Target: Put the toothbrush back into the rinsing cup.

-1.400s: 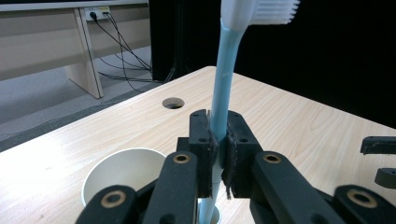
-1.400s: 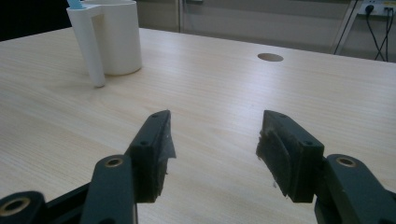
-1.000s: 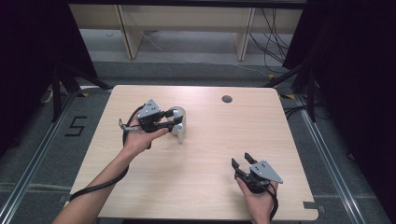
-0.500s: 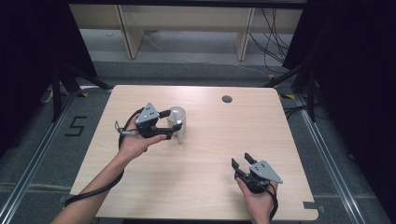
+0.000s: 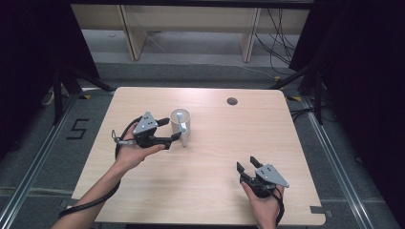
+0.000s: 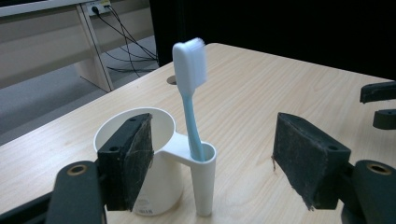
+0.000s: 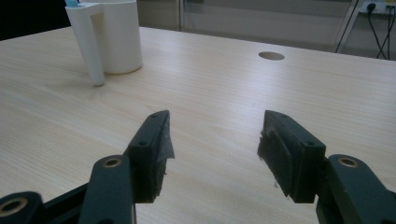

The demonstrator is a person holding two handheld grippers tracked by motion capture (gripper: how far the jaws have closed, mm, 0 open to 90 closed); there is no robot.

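Cup now upright – a second ago the left gripper [image 5: 173, 130] had the white cup [image 5: 180, 122] tilted and held close in its jaws, half a second ago it was still being brought level. Now the cup stands on its base on the table [image 5: 215, 157], rear-left of centre, toothbrush [image 6: 190, 88] standing in the side tube holder [image 6: 203, 179] with bristles up.

Left gripper jaws: open wide in the left gripper view, one pad [image 6: 126, 161] right in front of the cup wall, the other pad [image 6: 308, 161] well off to the side, clear of the holder. Can't tell if the near pad touches the cup – looks just beside it. So the grip reads as released, or just being released; the cup carries its own weight.

Right gripper [image 5: 250, 168] has not moved over the three pictures – parked at the near-right of the table, jaws open, nothing between them. In the right gripper view the cup [image 7: 116, 37] sits well apart, far-left.

Meaning: the set-down step looks done. Likely next is backing the left gripper straight away without clipping the holder, since the toothbrush is top-heavy and the holder sits between the jaws.
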